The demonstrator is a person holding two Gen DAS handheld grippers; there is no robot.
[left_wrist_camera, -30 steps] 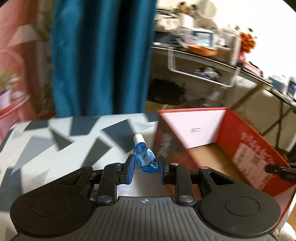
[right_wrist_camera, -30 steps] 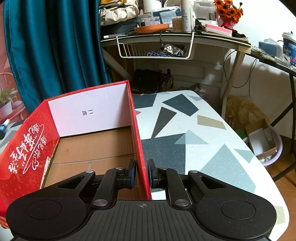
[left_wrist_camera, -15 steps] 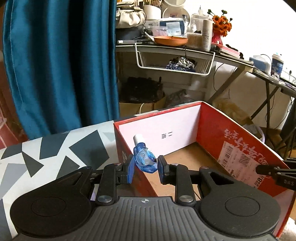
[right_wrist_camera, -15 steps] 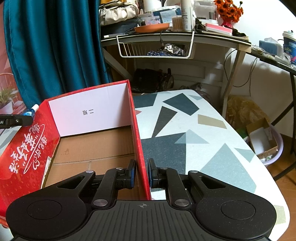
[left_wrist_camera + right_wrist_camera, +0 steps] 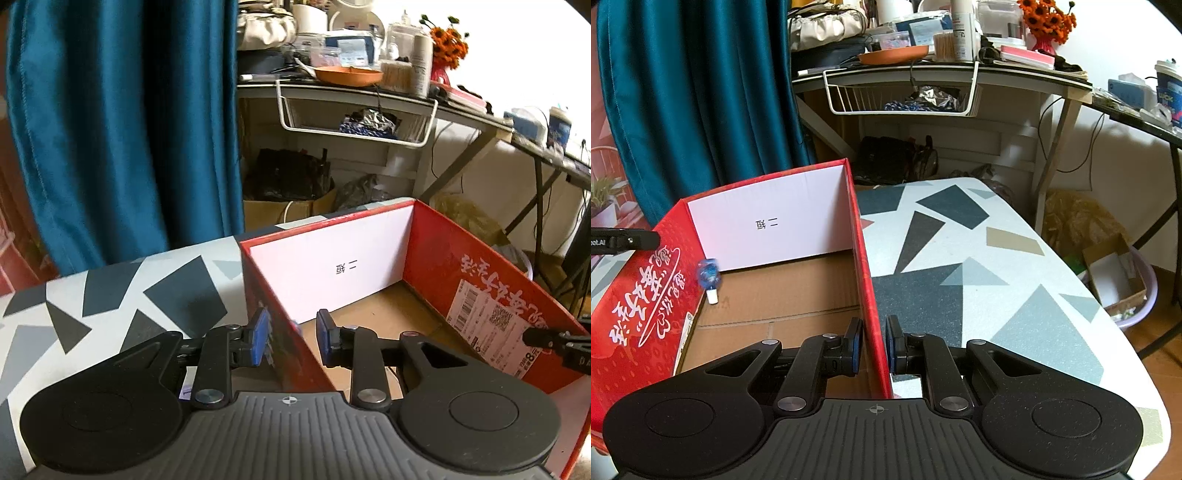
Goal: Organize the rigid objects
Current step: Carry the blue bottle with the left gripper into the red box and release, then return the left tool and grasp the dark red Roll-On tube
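Bottle (image 5: pixel 708 275) blurred; gripper (image 5: pixel 626 240) cropped

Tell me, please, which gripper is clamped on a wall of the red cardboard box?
The right gripper: its jaws pinch one wall of the red cardboard box, while the left gripper stands open, merely straddling the opposite wall.
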